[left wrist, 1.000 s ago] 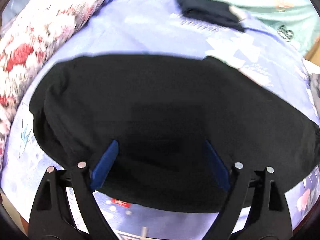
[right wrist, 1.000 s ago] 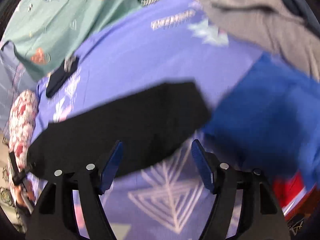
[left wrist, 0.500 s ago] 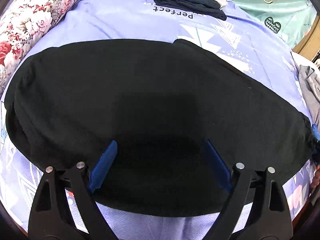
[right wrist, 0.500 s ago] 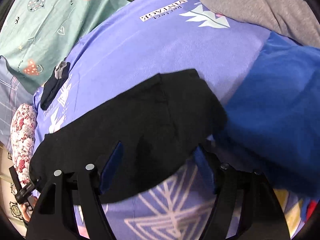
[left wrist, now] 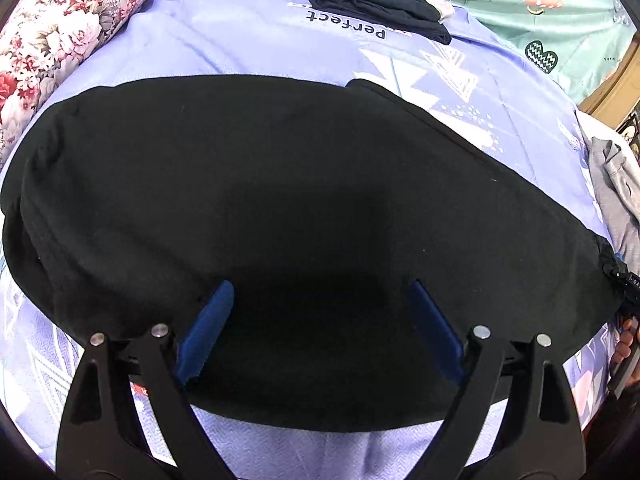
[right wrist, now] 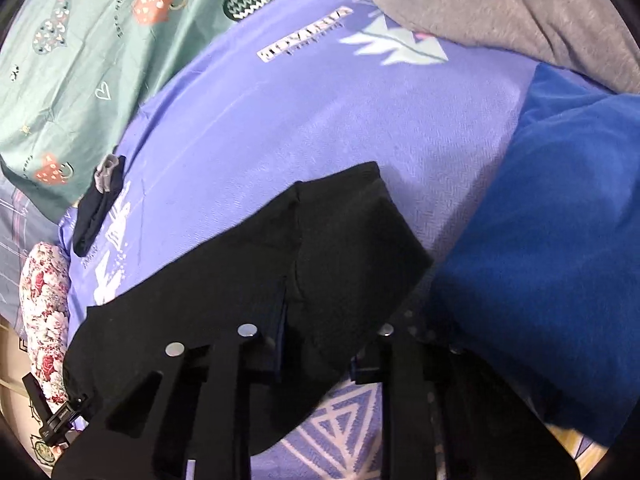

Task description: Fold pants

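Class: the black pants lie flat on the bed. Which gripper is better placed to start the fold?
Right. The right gripper is closing on the black pants at one end; the left gripper hangs open above their middle.

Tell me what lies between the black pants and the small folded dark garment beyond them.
Only bare purple printed bedsheet separates black pants from folded dark garment; left wrist view.

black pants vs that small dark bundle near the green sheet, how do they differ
The black pants lie spread wide and flat across the purple bedsheet; the small dark bundle is already folded compact. The pants sit right under the grippers, the right gripper closing on one end; the bundle lies far off, untouched. The bundle shows a pale patch at one end; the pants show none. Both are dark cloth resting on the same sheet.
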The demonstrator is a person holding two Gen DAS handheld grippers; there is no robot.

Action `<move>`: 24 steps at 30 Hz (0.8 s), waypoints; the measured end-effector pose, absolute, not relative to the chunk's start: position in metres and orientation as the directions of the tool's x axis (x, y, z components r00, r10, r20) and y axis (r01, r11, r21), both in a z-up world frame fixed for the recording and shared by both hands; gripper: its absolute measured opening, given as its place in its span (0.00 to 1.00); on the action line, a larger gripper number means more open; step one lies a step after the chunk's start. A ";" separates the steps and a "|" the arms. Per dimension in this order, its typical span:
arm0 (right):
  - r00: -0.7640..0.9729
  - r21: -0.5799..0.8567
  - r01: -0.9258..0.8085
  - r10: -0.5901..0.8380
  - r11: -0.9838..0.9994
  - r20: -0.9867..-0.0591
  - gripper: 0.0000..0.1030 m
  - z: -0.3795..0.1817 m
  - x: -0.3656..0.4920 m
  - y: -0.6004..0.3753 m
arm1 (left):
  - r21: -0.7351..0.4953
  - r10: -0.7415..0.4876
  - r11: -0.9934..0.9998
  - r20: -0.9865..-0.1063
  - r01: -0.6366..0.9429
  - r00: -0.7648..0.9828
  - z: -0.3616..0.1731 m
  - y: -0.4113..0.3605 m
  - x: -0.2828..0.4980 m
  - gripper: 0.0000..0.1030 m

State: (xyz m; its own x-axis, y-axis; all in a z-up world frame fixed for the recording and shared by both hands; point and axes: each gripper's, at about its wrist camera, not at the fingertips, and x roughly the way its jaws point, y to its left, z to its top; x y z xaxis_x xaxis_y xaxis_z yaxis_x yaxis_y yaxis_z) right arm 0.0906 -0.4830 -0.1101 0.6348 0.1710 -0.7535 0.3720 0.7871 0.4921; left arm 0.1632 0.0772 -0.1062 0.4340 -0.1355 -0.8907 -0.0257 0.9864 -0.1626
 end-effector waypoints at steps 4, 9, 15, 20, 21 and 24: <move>0.663 0.487 0.331 0.168 0.808 -0.730 0.21 -0.088 0.086 -0.473 | -0.192 -0.164 0.981 -0.885 -0.020 0.435 -0.104 0.082 0.161 0.88; 0.704 0.465 0.254 0.168 0.848 -0.690 0.21 -0.049 0.085 -0.448 | -0.214 -0.180 0.976 -0.874 -0.024 0.452 -0.098 0.087 0.158 0.88; 0.736 0.456 0.141 0.215 0.879 -0.642 0.21 -0.011 0.090 -0.406 | -0.221 -0.182 0.975 -0.850 -0.021 0.494 -0.084 0.098 0.148 0.88; 0.735 0.457 0.068 0.265 0.887 -0.624 0.21 0.005 0.104 -0.363 | -0.228 -0.177 0.973 -0.833 -0.035 0.524 -0.079 0.113 0.138 0.88; 0.734 0.457 0.057 0.274 0.887 -0.622 0.21 0.007 0.107 -0.355 | -0.229 -0.175 0.973 -0.832 -0.039 0.526 -0.079 0.115 0.137 0.88; 0.719 0.444 0.008 0.304 0.896 -0.626 0.21 0.011 0.117 -0.322 | -0.227 -0.161 0.972 -0.833 -0.061 0.530 -0.079 0.125 0.135 0.88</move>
